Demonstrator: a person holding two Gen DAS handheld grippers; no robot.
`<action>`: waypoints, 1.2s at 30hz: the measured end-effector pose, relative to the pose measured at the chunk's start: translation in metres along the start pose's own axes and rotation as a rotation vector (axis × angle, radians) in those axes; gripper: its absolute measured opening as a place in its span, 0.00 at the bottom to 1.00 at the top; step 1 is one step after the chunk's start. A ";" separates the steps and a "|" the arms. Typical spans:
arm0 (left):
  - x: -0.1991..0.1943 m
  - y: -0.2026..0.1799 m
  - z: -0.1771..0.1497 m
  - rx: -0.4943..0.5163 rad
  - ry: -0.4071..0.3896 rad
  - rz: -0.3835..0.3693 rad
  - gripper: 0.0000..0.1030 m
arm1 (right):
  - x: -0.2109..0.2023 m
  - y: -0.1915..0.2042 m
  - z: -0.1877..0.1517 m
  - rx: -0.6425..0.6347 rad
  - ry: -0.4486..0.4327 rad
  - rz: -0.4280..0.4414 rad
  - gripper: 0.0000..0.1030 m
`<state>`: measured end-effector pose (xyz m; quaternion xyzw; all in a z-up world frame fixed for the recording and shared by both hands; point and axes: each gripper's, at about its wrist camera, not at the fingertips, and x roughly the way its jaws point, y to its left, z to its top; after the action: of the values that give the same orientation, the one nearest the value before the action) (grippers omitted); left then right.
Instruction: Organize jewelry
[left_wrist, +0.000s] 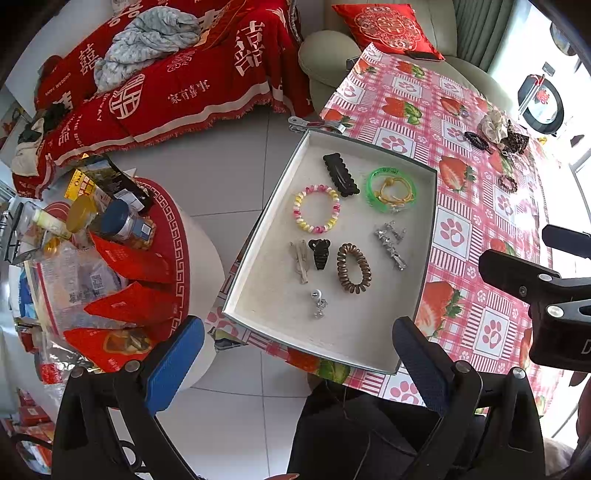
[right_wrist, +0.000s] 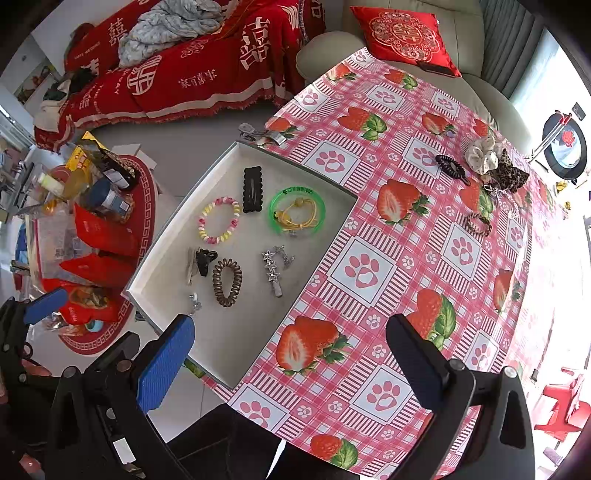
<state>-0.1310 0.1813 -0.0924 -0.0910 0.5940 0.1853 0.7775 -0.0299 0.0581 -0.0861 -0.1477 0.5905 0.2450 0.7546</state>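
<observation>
A white tray (left_wrist: 354, 339) (right_wrist: 236, 354) lies at the table's left edge. It holds a black clip (left_wrist: 340, 174) (right_wrist: 252, 189), a pink-yellow bead bracelet (left_wrist: 317, 213) (right_wrist: 218, 220), a green bangle (left_wrist: 391, 189) (right_wrist: 297, 213), a brown spiral tie (left_wrist: 353, 268) (right_wrist: 226, 282), a star clip (left_wrist: 390, 246) (right_wrist: 272, 271) and a small earring (left_wrist: 318, 303). On the cloth to the far right lie a black hair tie (right_wrist: 451, 168), scrunchies (right_wrist: 493, 162) and a dark bracelet (right_wrist: 478, 224). My left gripper (left_wrist: 299, 365) hangs open over the tray's near edge. My right gripper (right_wrist: 291, 363) is open above the cloth, empty.
The round table wears a pink strawberry-and-paw cloth (right_wrist: 369, 266). A low white stool (left_wrist: 110, 258) crowded with jars and red packets stands to the left. A red-covered sofa (left_wrist: 166, 81) and a cream armchair (right_wrist: 369, 40) with a red cushion lie beyond.
</observation>
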 end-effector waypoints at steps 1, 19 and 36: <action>-0.001 0.001 0.000 0.004 0.000 0.000 1.00 | 0.000 0.000 0.000 0.001 0.000 0.000 1.00; -0.005 0.001 -0.001 0.019 -0.014 0.003 1.00 | -0.001 0.000 -0.001 -0.004 -0.006 -0.005 1.00; -0.008 0.003 -0.004 0.021 -0.016 0.003 1.00 | -0.001 0.002 -0.002 -0.006 -0.008 -0.007 1.00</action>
<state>-0.1378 0.1811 -0.0860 -0.0804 0.5899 0.1806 0.7829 -0.0325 0.0582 -0.0852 -0.1511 0.5862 0.2447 0.7574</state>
